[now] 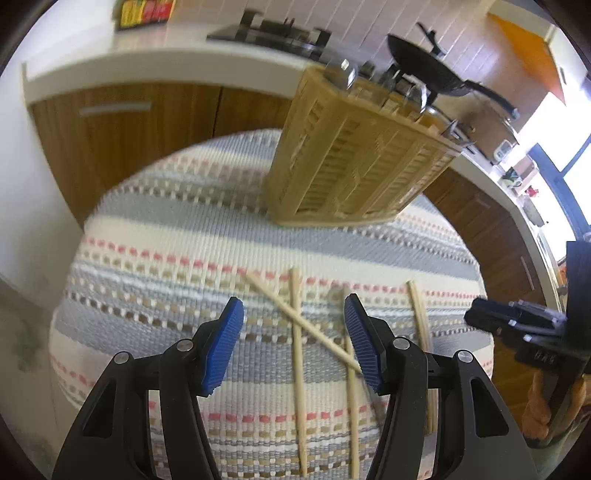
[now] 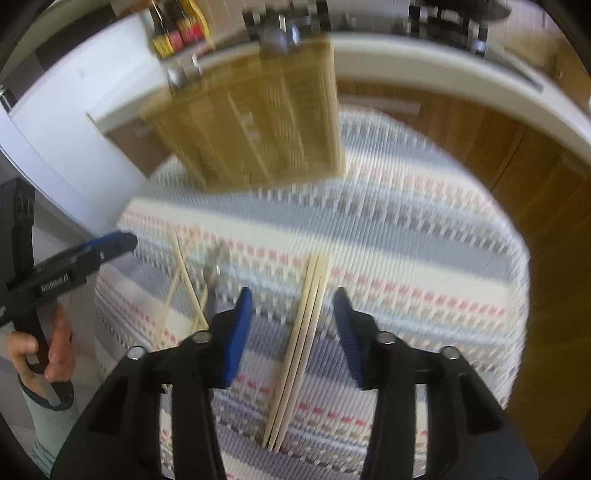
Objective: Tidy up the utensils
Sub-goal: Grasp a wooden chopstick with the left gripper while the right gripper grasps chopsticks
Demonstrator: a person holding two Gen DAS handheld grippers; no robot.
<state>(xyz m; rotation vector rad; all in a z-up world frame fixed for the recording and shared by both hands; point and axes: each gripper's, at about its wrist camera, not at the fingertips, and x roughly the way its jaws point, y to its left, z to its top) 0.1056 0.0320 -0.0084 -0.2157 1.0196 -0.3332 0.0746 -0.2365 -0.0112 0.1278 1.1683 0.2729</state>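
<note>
Several wooden chopsticks lie on a striped woven mat (image 1: pixel 177 229). Looking down through the left wrist camera, my left gripper (image 1: pixel 294 306) hangs open above two crossed chopsticks (image 1: pixel 295 343) without touching them. A further chopstick (image 1: pixel 419 321) lies to the right. In the right wrist view, my right gripper (image 2: pixel 292 295) is open over a side-by-side pair of chopsticks (image 2: pixel 308 325), and its pads stand clear of them. A tan slotted utensil basket (image 1: pixel 354 162) stands at the mat's far side with metal utensil handles (image 1: pixel 345 74) sticking out of it.
A kitchen counter (image 1: pixel 110 48) curves behind the table, carrying a stove with a black pan (image 1: pixel 424 66) and bottles (image 2: pixel 173 33). Wooden cabinet fronts (image 1: pixel 129 133) sit below it. A hand (image 2: pixel 55 350) grips the left gripper's handle at the mat's left edge.
</note>
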